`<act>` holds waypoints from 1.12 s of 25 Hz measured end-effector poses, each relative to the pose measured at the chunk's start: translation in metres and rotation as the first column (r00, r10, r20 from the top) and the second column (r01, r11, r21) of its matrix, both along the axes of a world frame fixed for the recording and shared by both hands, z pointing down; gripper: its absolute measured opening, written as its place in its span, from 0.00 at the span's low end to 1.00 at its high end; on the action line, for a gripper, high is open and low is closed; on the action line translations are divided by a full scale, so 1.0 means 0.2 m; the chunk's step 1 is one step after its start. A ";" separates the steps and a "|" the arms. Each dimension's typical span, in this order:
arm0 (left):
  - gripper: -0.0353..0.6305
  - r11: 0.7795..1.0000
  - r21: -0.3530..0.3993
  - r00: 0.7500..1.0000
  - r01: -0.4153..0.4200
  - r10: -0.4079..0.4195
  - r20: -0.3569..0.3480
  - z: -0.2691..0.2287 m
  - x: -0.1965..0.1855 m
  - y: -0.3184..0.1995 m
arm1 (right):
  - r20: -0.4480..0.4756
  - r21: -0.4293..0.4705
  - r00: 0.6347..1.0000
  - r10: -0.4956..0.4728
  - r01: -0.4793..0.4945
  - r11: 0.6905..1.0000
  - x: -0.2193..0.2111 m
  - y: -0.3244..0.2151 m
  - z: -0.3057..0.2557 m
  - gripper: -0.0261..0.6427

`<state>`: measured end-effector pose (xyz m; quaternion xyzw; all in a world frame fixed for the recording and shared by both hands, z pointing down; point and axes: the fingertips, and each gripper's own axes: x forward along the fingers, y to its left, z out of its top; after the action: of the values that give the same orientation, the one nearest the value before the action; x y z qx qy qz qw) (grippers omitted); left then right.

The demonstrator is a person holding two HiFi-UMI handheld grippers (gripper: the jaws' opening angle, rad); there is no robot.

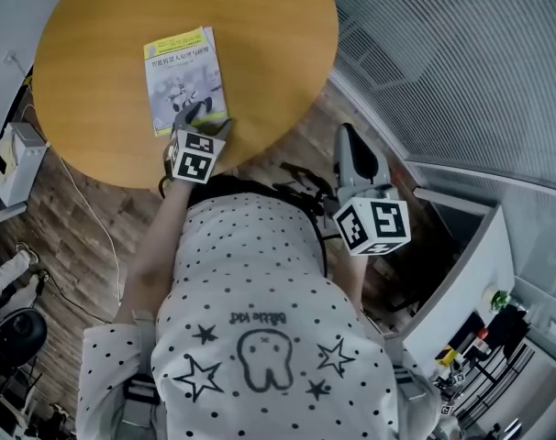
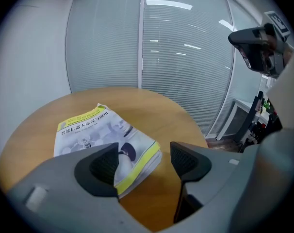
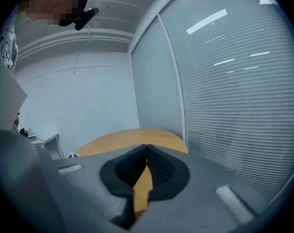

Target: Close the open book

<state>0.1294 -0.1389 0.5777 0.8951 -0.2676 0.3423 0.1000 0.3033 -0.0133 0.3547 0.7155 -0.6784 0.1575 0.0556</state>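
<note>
A book (image 1: 182, 76) with a white and yellow cover lies closed and flat on the round wooden table (image 1: 260, 44). My left gripper (image 1: 203, 117) sits at the book's near edge and is open. In the left gripper view the book's (image 2: 93, 132) near yellow-striped corner reaches into the wide gap of the left gripper (image 2: 143, 161), and neither pad presses on it. My right gripper (image 1: 351, 149) hangs off the table's right side, over the floor. In its own view the right gripper (image 3: 146, 152) is shut with nothing between the pads.
A glass wall with blinds (image 1: 461, 53) runs along the right of the table. A white box (image 1: 12, 159) and cables lie on the wooden floor at the left. A white cabinet (image 1: 461, 273) stands at the lower right.
</note>
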 end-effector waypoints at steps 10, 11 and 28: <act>0.39 0.996 0.035 0.994 0.081 -0.078 -0.070 -0.13 -0.03 -0.05 | -0.003 0.003 1.000 -0.019 0.019 1.000 -0.01 0.00 -0.01 0.04; 0.34 0.995 0.036 0.993 0.096 -0.094 -0.075 -0.14 -0.04 -0.05 | -0.003 0.003 1.000 -0.022 0.022 1.000 -0.02 -0.01 -0.01 0.04; 0.07 0.959 0.085 0.949 0.269 -0.249 -0.193 -0.43 -0.19 -0.25 | -0.004 0.011 0.997 -0.073 0.073 0.997 -0.09 -0.09 -0.03 0.04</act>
<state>0.0917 -0.1890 0.4916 0.8836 -0.3912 0.2285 0.1183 0.2855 -0.0306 0.3489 0.6907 -0.7050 0.1503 0.0584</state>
